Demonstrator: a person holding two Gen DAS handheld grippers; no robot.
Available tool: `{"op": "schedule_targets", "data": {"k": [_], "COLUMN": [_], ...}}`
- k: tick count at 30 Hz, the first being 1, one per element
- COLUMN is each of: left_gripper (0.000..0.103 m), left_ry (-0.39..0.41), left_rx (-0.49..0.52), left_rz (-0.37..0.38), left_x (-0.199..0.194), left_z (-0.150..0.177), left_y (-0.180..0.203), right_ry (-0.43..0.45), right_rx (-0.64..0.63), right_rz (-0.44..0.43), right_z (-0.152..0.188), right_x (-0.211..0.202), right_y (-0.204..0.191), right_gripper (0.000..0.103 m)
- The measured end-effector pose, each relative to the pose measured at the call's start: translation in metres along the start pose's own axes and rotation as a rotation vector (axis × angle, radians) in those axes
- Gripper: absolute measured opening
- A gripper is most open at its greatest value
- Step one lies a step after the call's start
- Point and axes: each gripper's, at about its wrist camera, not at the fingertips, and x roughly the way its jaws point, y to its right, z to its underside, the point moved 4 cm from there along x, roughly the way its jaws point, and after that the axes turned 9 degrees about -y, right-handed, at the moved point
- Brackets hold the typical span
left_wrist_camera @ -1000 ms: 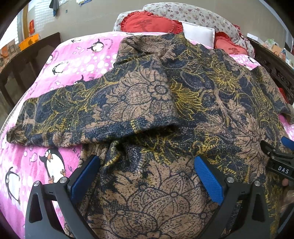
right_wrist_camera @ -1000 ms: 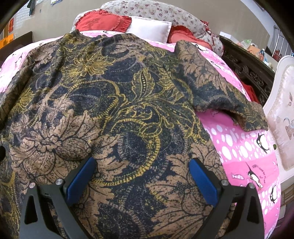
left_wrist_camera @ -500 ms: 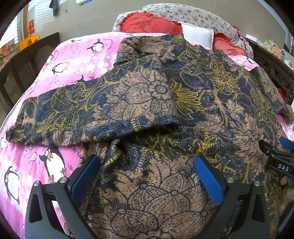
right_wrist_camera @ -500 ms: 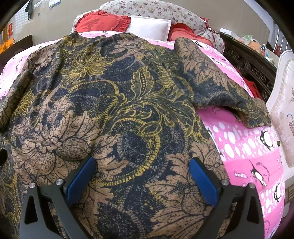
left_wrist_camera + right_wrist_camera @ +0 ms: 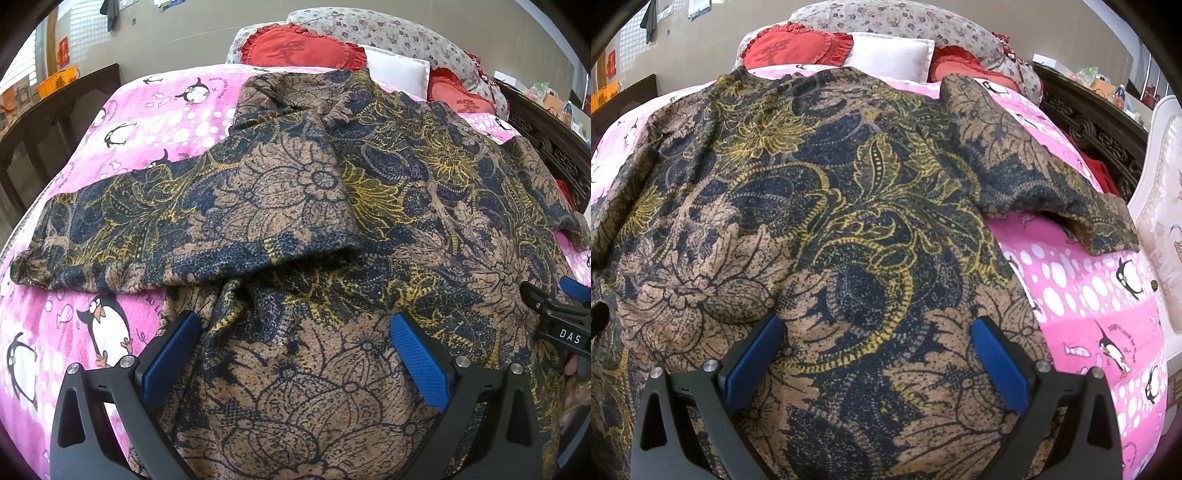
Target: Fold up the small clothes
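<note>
- Item: floral garment (image 5: 369, 206), dark blue/tan/yellow print; spread flat on pink penguin blanket (image 5: 155, 122) across the bed, hem edge nearest both cameras.
- Left sleeve (image 5: 155, 229): laid out twd 9 o'clock in left wrist view, part doubled back over the body. Right sleeve (image 5: 1045, 192): stretched twd 3 o'clock in right wrist view, cuff end near bed edge.
- Left gripper (image 5: 295, 354): jaws wide apart, straddling hem cloth, nothing pinched.
- Right gripper (image 5: 879, 354): jaws likewise spread, no cloth clamped; its tip also seen at 3 o'clock of left view.
- Risk 1: if jaws are closed here, only the top layer may be caught; fold would then drag unevenly.
- Risk 2: bunched cloth under left sleeve fold could be trapped as a crease.
- Risk 3: fuzzy blanket may be nipped along w/ hem, judged possible.
- Risk 4: right sleeve could slide off bed edge if body is pulled.
- Writing: "DAS" on right gripper label (image 5: 570, 335); a character on red heart cushion (image 5: 295, 48), not read w/ certainty; wall signs too small.
</note>
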Motion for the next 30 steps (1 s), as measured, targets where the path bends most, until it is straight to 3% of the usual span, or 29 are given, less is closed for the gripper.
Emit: {"op": "schedule_targets", "data": {"k": [14,18,22,26,30], "left_gripper": [0.088,0.088,0.088,0.088,0.088], "left_ry": [0.003,0.001,0.001,0.003,0.004], "left_rx": [-0.005,-0.002,-0.004,-0.007,-0.007], "left_rz": [0.009,0.005,0.008,0.012,0.011], "left_x": [-0.001,0.0,0.0,-0.001,-0.001], "left_z": [-0.001,-0.001,-0.002,-0.001,0.0], "left_y": [-0.001,-0.001,-0.001,-0.001,-0.001], "right_ry": [0.006,0.101,0.14,0.102,0.019], "right_rx": [0.013,0.033,-0.041,-0.126,-0.086], "right_rz": [-0.014,-0.018,-0.111,-0.155,-0.196], "right_z": [-0.002,-0.006,0.001,0.014,0.02], "right_x": [-0.003,-0.041,-0.068,-0.052,-0.02], "right_y": [0.003,0.0,-0.032,-0.064,-0.058], "right_gripper": [0.103,0.102,0.103,0.103,0.103]}}
